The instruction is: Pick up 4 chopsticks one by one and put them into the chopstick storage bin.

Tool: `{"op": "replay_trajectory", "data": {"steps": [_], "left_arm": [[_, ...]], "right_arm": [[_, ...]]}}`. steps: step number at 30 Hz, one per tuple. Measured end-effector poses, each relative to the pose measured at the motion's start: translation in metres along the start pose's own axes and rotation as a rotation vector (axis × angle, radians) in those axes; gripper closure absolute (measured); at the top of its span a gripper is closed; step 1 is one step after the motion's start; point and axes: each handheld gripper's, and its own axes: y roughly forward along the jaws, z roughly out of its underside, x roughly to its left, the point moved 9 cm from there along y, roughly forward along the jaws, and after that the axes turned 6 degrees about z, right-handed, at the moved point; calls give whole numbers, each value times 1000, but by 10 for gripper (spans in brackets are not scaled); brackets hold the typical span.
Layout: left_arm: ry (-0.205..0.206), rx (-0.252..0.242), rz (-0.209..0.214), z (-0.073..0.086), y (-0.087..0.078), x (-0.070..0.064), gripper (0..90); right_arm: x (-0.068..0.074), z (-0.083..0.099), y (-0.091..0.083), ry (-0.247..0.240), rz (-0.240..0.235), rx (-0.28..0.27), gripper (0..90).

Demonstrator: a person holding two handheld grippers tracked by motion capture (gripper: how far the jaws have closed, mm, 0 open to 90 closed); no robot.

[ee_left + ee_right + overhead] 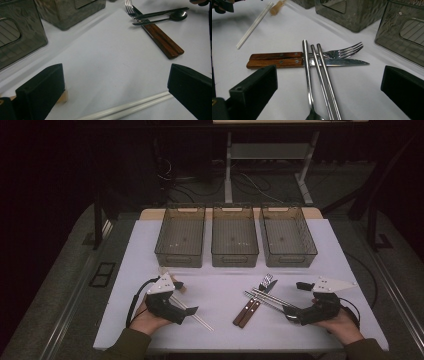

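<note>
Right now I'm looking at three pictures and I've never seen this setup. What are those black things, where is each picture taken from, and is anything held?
A person holds a two-jaw tool in each hand: the left gripper and the right gripper. The wide picture looks down from above the white table. The other two come from cameras riding on the grippers; the black blocks at the bottom are their jaws. On the table lie white chopsticks, a fork and knife with wooden handles, and a spoon and metal chopsticks across them. Three bins stand behind. Both grippers are open, holding nothing.
</note>
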Motion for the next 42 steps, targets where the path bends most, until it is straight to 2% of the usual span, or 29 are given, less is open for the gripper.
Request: {"op": "replay_trajectory", "data": {"steps": [6,10,11,14,15,16,17,18,19,20,21,22,23,29,30,31,34,37,42], "left_arm": [[6,15,0,2,0,0,24],[-5,24,-6,3,0,2,76],[-11,26,-12,3,-1,3,134],[1,43,-13,4,-2,2,164],[6,45,-9,5,-2,1,236],[4,48,-12,5,-3,0,236],[2,53,-10,5,-3,-1,274],[4,54,2,5,-3,-3,366],[8,55,12,6,-3,-5,366],[10,61,24,7,-3,-7,407],[14,75,36,9,-3,-9,497],[15,101,59,13,-1,-13,533],[15,101,59,13,-1,-13,579],[17,151,118,17,2,-23,764],[17,156,130,17,3,-25,764],[19,170,154,19,5,-29,826],[20,184,167,20,6,-32,881],[29,215,198,24,10,-39,885],[51,239,216,26,13,-48,886]], "right_arm": [[-2,-1,0,5,1,-8,6],[-3,-1,-1,15,9,-10,5],[-4,-1,-2,15,11,-13,6],[-5,-1,-3,11,12,-14,6],[-6,-2,-4,9,17,-20,6],[-6,-2,-4,9,17,-20,6],[-6,-3,-4,12,19,-21,6],[-7,-2,-3,11,27,-15,6],[-7,-2,-3,11,27,-15,6],[-7,-2,-3,14,28,-12,6],[-7,-2,-2,10,31,-13,6],[-7,-3,-2,10,31,-14,6],[-7,-3,-2,10,31,-14,6],[-7,0,-2,9,40,-3,6],[-7,0,-2,9,40,-3,6],[-7,0,-2,9,41,-2,6],[-7,0,-2,8,41,-3,6],[-7,0,-2,5,45,-4,6],[-7,1,-2,1,52,-1,6]]}}
